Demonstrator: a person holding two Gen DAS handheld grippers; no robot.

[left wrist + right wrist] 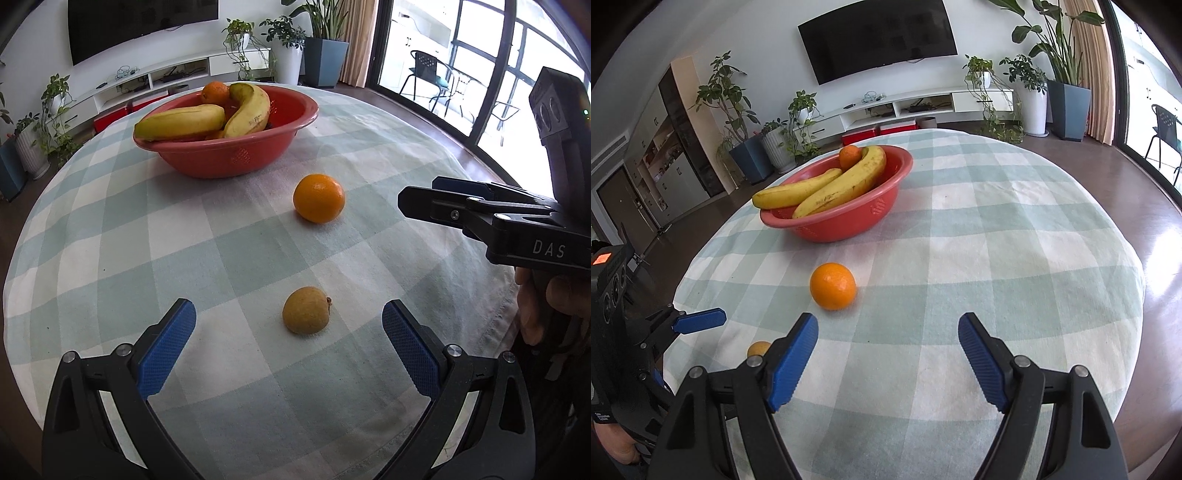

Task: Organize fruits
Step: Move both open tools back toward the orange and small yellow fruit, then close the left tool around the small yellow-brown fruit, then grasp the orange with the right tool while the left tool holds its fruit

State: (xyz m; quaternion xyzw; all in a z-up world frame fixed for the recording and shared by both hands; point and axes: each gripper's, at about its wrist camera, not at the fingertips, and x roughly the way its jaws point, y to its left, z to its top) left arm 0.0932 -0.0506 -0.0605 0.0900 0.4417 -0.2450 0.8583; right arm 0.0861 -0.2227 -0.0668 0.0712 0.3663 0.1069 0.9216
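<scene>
A small brown round fruit lies on the checked cloth between the tips of my left gripper, which is open, its blue pads well clear of the fruit on both sides. Beyond it sits an orange. My right gripper comes in from the right, just right of the orange. In the right wrist view my right gripper is open and holds nothing; the orange is just ahead to its left, and the brown fruit is half hidden behind its left finger. A red bowl holds two bananas and a small orange.
The round table's checked cloth drops off to a brown floor at right and left. A hand holds the right gripper's handle. A blue finger of the left gripper shows at the left of the right wrist view. Plants and a TV unit stand beyond.
</scene>
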